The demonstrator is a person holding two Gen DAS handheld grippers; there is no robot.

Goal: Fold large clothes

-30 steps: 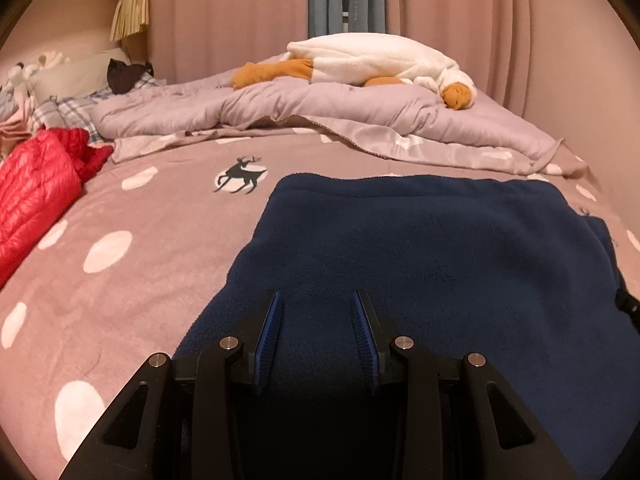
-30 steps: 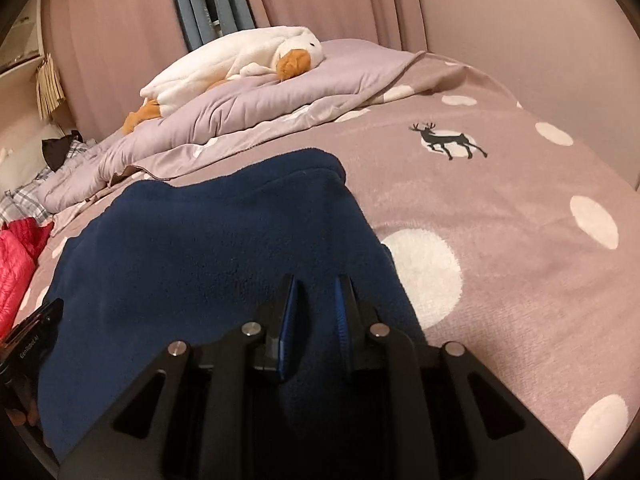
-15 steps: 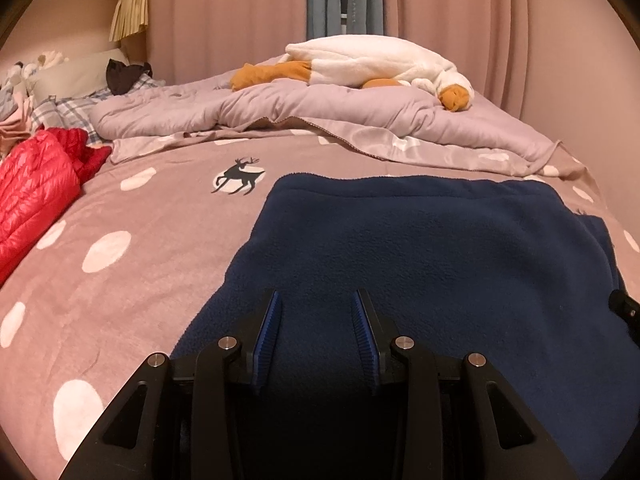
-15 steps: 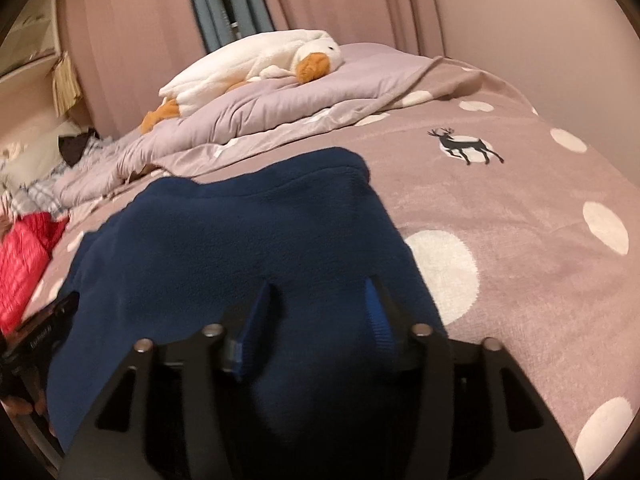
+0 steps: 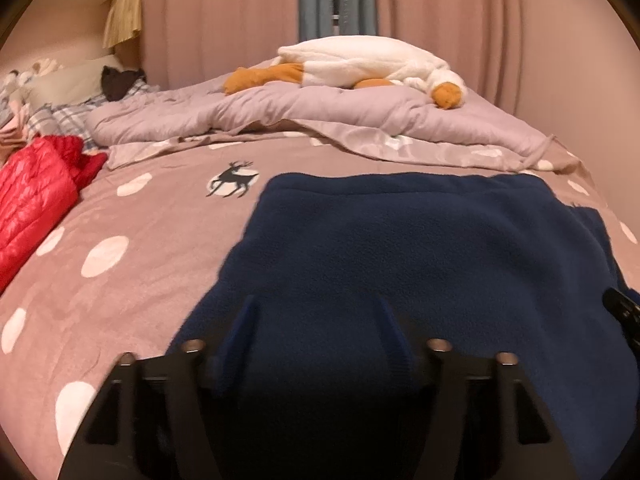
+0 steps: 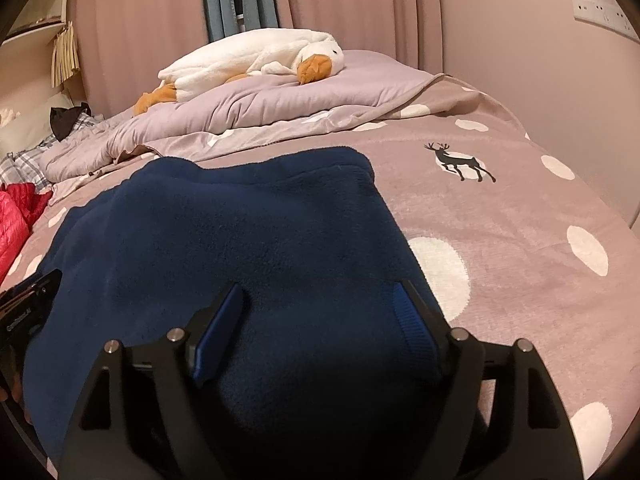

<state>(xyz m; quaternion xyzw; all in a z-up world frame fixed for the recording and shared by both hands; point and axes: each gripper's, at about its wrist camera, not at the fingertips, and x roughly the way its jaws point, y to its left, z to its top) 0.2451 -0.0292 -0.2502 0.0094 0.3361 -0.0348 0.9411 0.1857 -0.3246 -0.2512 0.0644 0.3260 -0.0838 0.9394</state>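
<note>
A navy fleece garment is seen spread flat on the bed, which is covered by a mauve sheet with white dots and deer prints. The garment is laid directly ahead of and beneath both grippers, its near edge running under their fingers and its far hem lying towards the rumpled lilac duvet.

The left gripper is held released, its blue-padded fingers spread wide over the fleece; nothing is clamped between them. The left side edge of the garment is found just beside the left finger. The right gripper is likewise held released, with its fingers set well apart above the fabric, and the right side edge of the garment passes close under its right finger. Whether the pads are touching the cloth cannot be told.

A white plush goose is laid on the duvet at the far end. A red puffer jacket is seen at the left side of the bed, well apart from the fleece.
</note>
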